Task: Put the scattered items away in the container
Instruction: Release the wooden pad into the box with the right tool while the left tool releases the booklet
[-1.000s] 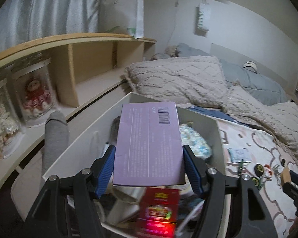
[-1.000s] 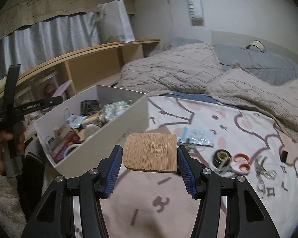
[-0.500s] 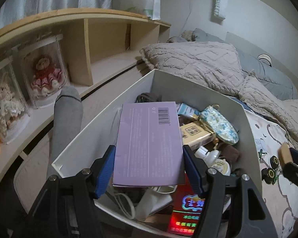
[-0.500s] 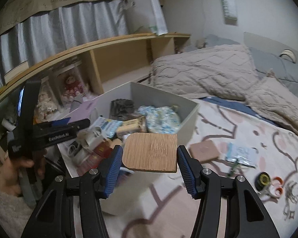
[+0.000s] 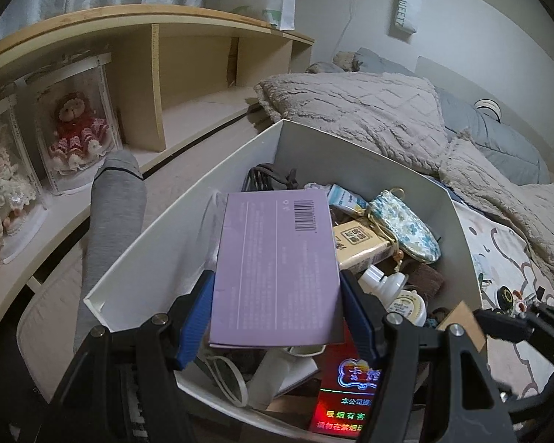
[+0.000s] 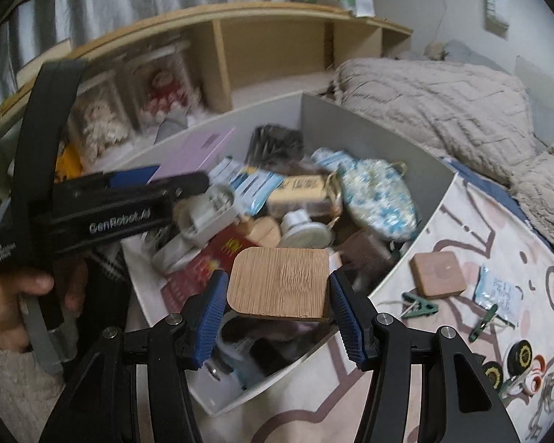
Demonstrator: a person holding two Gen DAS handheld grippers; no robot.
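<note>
Your left gripper point(image 5: 277, 306) clamps one purple box point(image 5: 277, 269) over the white container point(image 5: 158, 258). Your right gripper point(image 6: 279, 310) clamps one bamboo square point(image 6: 280, 282) above the container's near corner. Inside lie one floral pouch point(image 5: 406, 229), one white bottle point(image 5: 391, 288) and one red packet point(image 5: 347, 395). On the rug point(image 6: 480, 243) remain one pink block point(image 6: 437, 274) and two green clips point(image 6: 421, 308).

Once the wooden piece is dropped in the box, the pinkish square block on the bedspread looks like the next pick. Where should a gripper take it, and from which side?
Take the pinkish square block from above, pads on two opposite side edges. It lies flat on the bedspread just outside the white box, with thick straight sides. Choose the pair that keeps a finger off the green clothespin beside it.
</note>
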